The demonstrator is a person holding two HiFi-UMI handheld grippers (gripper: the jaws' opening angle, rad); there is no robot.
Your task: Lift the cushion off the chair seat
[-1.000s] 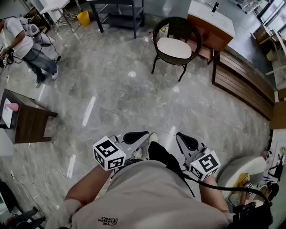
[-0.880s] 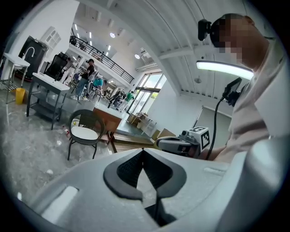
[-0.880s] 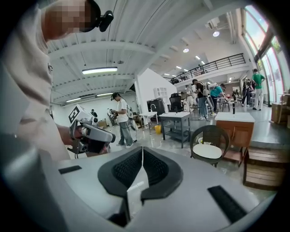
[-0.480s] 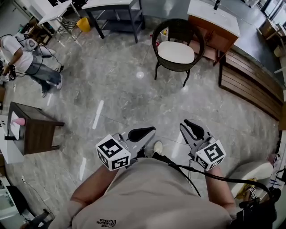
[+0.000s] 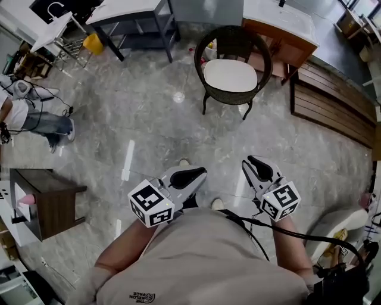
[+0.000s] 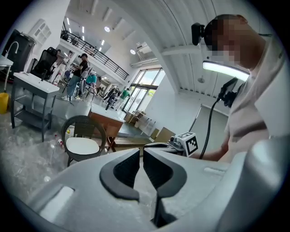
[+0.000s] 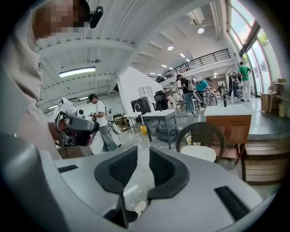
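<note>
Head view: one dark wicker chair [image 5: 234, 39] stands on the grey marble floor [image 5: 143, 119] towards the far edge, its curved back turned away from the person and its open front facing them. One cream cushion [image 5: 230, 75] lies flat on the seat and fills it almost from rim to rim. It is a rounded oblong whose long axis runs across the seat from arm to arm, and its flat face points up.

Both tongs are held low in front of the person's body, well apart from the chair and aimed roughly towards it. The left gripper [image 6: 142, 154] has its jaws all but together, with only a thin slit of floor showing between the pads and nothing in it. The right gripper [image 7: 143, 156] has its jaws opening, and the gap between them holds only floor and the tip of a shoe far below. Each gripper carries one cube with square markers.

Past the chair stand one wooden cabinet [image 5: 280, 27] with a white top and one grey table [image 5: 128, 12]. Beside the table is one yellow bucket [image 5: 93, 43], and I cannot tell what is in it. One dark side table [image 5: 50, 199] stands near the left edge of the floor. One other person [image 5: 27, 116] is also at that edge.
</note>
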